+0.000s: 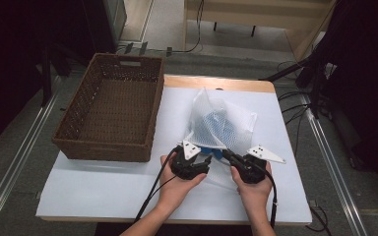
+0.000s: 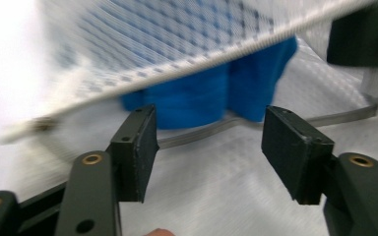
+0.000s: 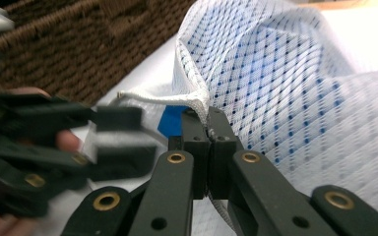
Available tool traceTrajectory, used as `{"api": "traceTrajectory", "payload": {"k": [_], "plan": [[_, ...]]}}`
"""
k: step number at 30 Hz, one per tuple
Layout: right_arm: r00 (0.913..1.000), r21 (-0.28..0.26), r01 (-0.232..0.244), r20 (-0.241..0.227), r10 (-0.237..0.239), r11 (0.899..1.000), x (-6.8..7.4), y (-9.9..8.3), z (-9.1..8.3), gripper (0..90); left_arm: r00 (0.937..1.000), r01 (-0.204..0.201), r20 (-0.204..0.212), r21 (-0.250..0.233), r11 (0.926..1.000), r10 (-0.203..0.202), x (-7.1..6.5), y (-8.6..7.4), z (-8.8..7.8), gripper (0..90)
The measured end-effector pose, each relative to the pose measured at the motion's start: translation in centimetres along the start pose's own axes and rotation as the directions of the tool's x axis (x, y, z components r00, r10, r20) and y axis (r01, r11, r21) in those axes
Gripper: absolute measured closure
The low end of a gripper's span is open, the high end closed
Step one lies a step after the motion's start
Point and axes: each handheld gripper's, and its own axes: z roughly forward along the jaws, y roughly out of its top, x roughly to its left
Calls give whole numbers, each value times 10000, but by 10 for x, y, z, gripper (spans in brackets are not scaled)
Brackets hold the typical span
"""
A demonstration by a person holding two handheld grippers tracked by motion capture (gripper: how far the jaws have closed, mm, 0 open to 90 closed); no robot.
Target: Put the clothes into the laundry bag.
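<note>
A white mesh bag (image 1: 221, 123) lies on the table with a blue cloth (image 1: 210, 150) showing at its mouth. In the right gripper view, my right gripper (image 3: 209, 118) is shut on the bag's (image 3: 275, 73) thick white hem and holds it raised. The blurred left gripper (image 3: 113, 140) is just beside it. My left gripper (image 2: 209, 132) stands open in front of the blue cloth (image 2: 202, 96), under the lifted hem of the bag (image 2: 177, 34), with nothing between its pads. From above, the left gripper (image 1: 206, 159) and the right gripper (image 1: 227, 155) sit close together at the bag's near edge.
A brown wicker basket (image 1: 110, 108) stands on the left of the white table (image 1: 103, 187), close to the bag. Its weave (image 3: 78, 44) lies behind the grippers. Cables trail off the table's near edge. Dark stands and cables flank the table on the floor.
</note>
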Motion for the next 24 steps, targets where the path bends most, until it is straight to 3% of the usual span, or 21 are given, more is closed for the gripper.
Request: {"api": "traceTrajectory", "payload": {"k": [4,8,10,13,16,18,22,24], "plan": [[9999,264,165,-7,-165,9995,1,-4,5,900,9983,-25,-586,20,10000,26,10,-7,-11,429],[10000,168,42,-66,-41,9999,1,-3,5,900,9995,-56,-300,362,9993,67,5,-10,-5,483],[9999,13,-20,-155,20,10000,3,0,3,900,9998,-164,-120,315,9994,168,-4,-5,4,484],[9997,-197,-8,-237,3,9998,7,6,-2,900,9993,-346,-99,659,9972,353,-17,6,23,423],[9995,-304,93,-287,-101,9995,9,9,-6,900,9974,-534,-420,1027,9933,580,-25,19,45,369],[9996,-305,45,-278,-54,9995,7,9,-7,900,9945,-488,-871,1119,9925,588,-24,24,56,368],[9997,-265,-120,-234,113,9996,1,7,-8,900,9933,-227,-1102,1207,9924,362,-21,27,74,426],[9996,-315,-154,-252,146,9994,0,7,-8,900,9939,-171,-1064,1210,9925,301,-20,29,76,582]]}}
